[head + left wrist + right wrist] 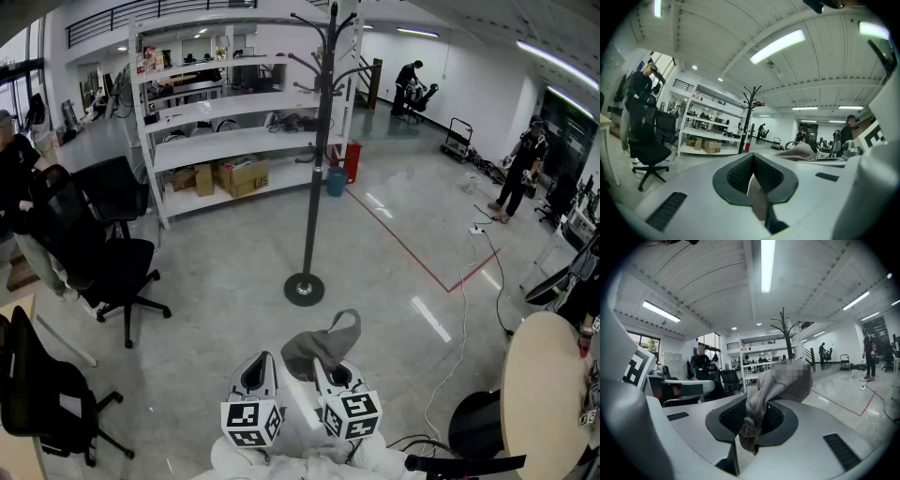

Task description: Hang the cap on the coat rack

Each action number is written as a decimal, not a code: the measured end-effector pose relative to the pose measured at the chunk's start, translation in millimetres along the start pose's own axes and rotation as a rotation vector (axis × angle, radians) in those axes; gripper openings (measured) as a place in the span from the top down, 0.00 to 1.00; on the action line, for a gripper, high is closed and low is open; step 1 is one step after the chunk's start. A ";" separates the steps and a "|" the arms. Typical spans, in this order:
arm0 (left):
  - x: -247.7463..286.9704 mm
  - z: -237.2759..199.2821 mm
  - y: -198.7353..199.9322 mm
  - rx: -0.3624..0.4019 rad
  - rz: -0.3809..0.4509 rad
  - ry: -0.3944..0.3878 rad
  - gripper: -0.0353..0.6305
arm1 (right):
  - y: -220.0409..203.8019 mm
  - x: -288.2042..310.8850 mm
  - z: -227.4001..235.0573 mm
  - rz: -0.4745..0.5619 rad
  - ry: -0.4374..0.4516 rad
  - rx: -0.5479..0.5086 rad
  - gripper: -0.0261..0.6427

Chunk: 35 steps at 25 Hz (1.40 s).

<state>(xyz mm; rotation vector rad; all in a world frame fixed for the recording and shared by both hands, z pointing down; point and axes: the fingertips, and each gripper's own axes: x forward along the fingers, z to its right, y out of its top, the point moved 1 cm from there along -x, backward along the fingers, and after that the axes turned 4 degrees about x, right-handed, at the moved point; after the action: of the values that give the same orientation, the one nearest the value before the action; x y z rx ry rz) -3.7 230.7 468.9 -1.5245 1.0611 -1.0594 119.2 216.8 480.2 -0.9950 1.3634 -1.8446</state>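
**Cap in the right gripper, rack dead ahead**

Nearest the person, the right gripper (325, 364) has its jaws clamped on a bunched fold of the grey cap (317, 345). The rest of the cap stands up and forward of the jaws, with its strap arching above the crown. Just beside it, the left gripper (260, 360) has its 2 jaws pressed together with nothing between them, so it plays no part in the carry.

Beyond both, across a stretch of bare grey floor (234, 281), the coat rack (317, 169) stands upright on its round base. It is almost straight ahead of the cap and well apart from it. Its long axis is vertical, and its upturned hooks (323, 33) branch out near the top, with 1 lower hook partway down the pole. The right gripper is the better placed one. By my reading, the coming move is forward and then upward, to drop the cap's strap or crown over a hook tip.
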 end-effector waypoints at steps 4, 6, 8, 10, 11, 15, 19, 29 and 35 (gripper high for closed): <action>-4.6 -6.4 1.0 0.001 0.001 -0.009 0.95 | 1.5 1.4 -5.1 0.006 -0.014 -0.001 0.89; -4.6 -9.1 -1.1 -0.003 -0.002 -0.012 0.95 | 0.7 2.6 -5.8 0.007 -0.021 -0.001 0.89; -4.2 -11.1 -3.9 -0.005 -0.008 -0.016 0.95 | -0.1 4.0 -6.8 0.008 -0.026 0.001 0.89; -3.9 -12.7 -6.4 -0.007 -0.013 -0.022 0.95 | -0.6 5.7 -8.9 0.007 -0.028 -0.002 0.89; -3.7 -13.4 -7.3 -0.008 -0.014 -0.024 0.95 | -0.9 6.5 -10.0 0.007 -0.028 -0.004 0.89; 0.5 -18.1 -9.3 -0.005 -0.014 -0.035 0.95 | -3.3 12.4 -12.8 0.008 -0.030 -0.005 0.89; 8.1 -19.6 -8.9 -0.004 -0.021 -0.041 0.95 | -4.0 17.4 -7.6 0.001 -0.041 0.005 0.89; 53.2 -39.8 -7.5 0.012 -0.036 -0.041 0.95 | 2.7 66.6 7.1 0.010 -0.029 0.019 0.89; 88.4 -48.5 -0.3 0.013 -0.041 -0.038 0.95 | 14.8 98.6 19.8 0.004 -0.013 0.010 0.89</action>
<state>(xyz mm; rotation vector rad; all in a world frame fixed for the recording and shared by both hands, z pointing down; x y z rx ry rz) -28.7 134.9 488.0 -1.5557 0.9996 -1.0594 86.0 121.2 489.5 -0.9973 1.3466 -1.8373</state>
